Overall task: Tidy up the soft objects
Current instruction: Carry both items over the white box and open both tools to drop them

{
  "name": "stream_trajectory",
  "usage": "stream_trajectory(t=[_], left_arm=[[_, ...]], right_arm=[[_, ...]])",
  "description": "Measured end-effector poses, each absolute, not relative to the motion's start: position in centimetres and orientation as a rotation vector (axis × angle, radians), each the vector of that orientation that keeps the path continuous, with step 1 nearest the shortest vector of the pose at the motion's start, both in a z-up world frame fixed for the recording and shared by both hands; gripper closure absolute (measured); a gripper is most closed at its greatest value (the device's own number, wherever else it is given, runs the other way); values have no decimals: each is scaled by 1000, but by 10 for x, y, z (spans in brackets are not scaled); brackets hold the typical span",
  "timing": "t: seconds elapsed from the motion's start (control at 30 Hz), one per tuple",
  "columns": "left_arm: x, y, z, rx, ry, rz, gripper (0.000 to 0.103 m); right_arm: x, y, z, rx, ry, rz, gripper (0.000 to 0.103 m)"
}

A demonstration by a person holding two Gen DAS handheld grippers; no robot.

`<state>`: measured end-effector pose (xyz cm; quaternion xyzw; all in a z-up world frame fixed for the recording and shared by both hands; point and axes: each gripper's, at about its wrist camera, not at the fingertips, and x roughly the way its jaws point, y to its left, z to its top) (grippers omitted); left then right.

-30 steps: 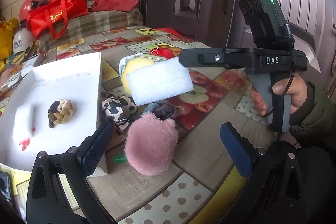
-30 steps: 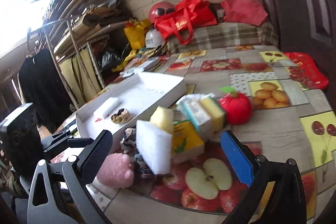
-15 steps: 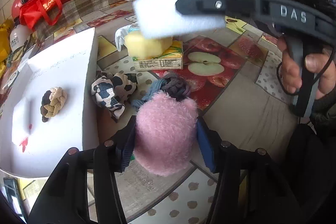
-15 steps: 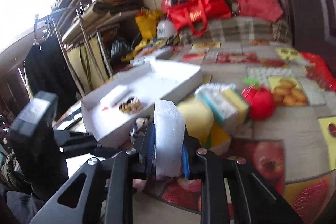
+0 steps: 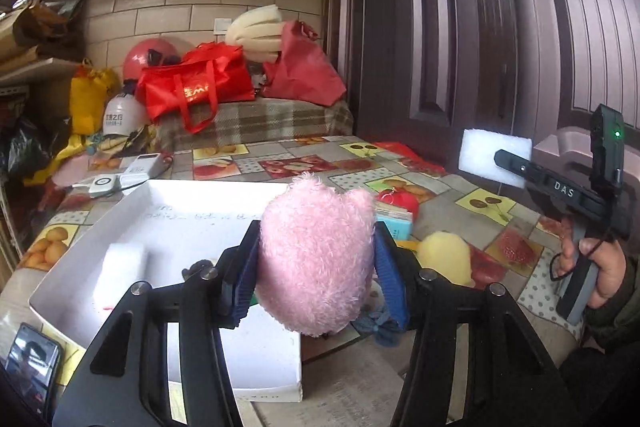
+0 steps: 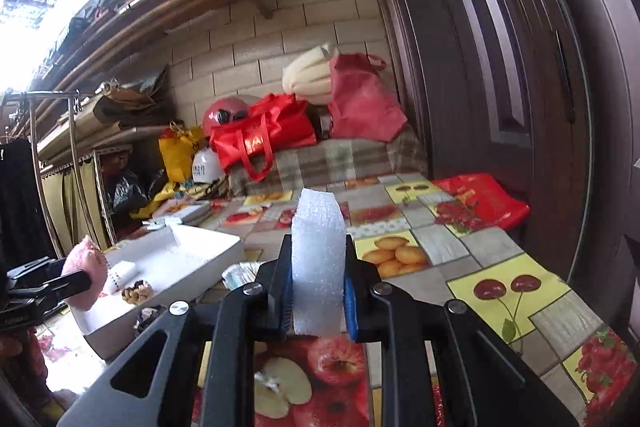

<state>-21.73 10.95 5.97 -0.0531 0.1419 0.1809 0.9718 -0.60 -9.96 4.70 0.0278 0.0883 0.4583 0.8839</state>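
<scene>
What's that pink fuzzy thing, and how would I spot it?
Find the white tray on the fruit-print table. Just over its near corner, the left gripper squeezes a fluffy pink plush. Nothing else is pink and furry; the other held piece is a smooth white foam block.

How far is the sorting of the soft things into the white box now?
Done: the white box already holds a white foam block and a braided knot. In hand: the left claw grips the pink plush; the right claw grips a white sponge, both lifted. Left: the yellow sponge and a red plush fruit lie on the table.
</scene>
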Motion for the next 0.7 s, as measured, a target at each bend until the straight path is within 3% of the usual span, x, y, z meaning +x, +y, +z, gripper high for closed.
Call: stream_trajectory(t=[0.7], left_arm=[[-231,146,55,-128,305,574,50]], right_arm=[[-87,0,43,-118,185,1255,84]])
